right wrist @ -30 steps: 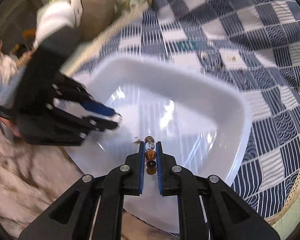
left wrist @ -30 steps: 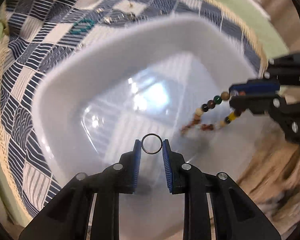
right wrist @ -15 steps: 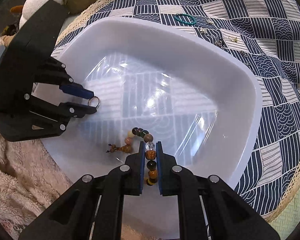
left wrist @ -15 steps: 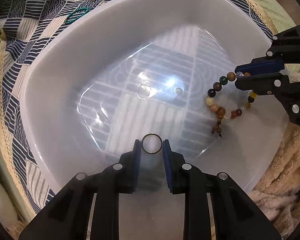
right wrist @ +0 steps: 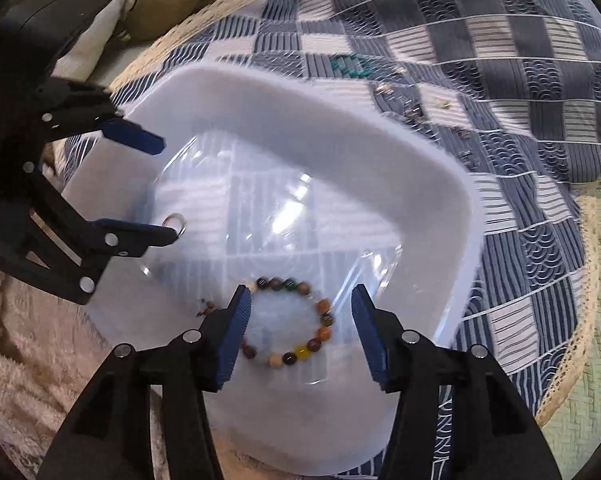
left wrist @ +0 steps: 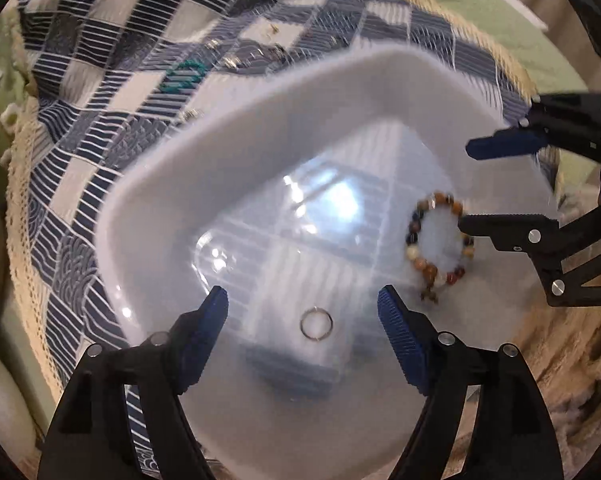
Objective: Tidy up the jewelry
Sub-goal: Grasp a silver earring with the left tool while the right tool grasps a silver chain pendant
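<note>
Both tongs, left and right, had sprung wide since half a second earlier, dropping the metal ring and beaded bracelet into the white bin; next probably fetching the teal bracelet from the quilt.

the small metal pieces on the checked cloth beyond the tub's blurred rim are too smeared to identify.
</note>
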`<move>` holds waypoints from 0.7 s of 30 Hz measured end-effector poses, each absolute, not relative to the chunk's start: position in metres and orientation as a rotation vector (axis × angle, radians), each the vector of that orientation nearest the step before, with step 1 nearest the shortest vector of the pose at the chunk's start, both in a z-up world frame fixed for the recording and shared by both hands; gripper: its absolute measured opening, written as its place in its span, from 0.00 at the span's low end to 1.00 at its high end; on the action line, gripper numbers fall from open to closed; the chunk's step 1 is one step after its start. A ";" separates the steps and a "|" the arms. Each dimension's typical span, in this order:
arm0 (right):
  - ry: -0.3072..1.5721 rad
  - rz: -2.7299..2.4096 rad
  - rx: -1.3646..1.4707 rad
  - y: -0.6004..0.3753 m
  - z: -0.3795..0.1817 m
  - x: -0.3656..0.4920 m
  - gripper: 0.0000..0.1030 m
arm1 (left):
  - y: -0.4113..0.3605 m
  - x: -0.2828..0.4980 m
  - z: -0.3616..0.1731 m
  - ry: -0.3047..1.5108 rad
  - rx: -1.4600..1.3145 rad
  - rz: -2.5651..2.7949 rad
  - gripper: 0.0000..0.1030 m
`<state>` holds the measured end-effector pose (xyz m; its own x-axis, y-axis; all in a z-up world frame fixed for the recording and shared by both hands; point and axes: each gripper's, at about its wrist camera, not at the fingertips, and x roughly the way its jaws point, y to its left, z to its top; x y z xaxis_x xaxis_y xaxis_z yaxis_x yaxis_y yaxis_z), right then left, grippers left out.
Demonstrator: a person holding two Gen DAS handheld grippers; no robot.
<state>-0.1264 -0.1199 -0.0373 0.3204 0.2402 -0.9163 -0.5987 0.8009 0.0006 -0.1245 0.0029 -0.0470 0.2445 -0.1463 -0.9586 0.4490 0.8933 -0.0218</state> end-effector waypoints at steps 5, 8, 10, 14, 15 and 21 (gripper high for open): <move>1.042 0.416 -0.244 -0.150 0.007 -0.082 0.62 | 0.033 -0.072 -0.004 1.173 0.123 -0.262 0.71; 1.037 0.350 -0.194 -0.162 0.028 -0.042 0.67 | 0.053 -0.030 0.002 1.186 0.083 -0.179 0.71; 1.038 0.306 -0.177 -0.165 0.034 -0.017 0.68 | 0.063 -0.005 0.001 1.207 0.058 -0.159 0.71; 1.088 0.252 -0.124 -0.166 0.023 0.039 0.68 | 0.069 0.046 -0.029 1.311 0.026 -0.133 0.72; 1.095 0.241 -0.127 -0.167 0.017 0.047 0.68 | 0.068 0.055 -0.040 1.346 0.015 -0.127 0.72; 1.170 0.161 -0.093 -0.177 -0.035 0.093 0.68 | 0.056 0.078 -0.085 1.448 0.022 -0.153 0.69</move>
<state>0.0933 -0.1771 -0.0354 0.3807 0.0773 -0.9215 -0.1739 0.9847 0.0108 0.0782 0.0560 -0.0853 0.1149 -0.0911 -0.9892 0.1178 0.9900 -0.0775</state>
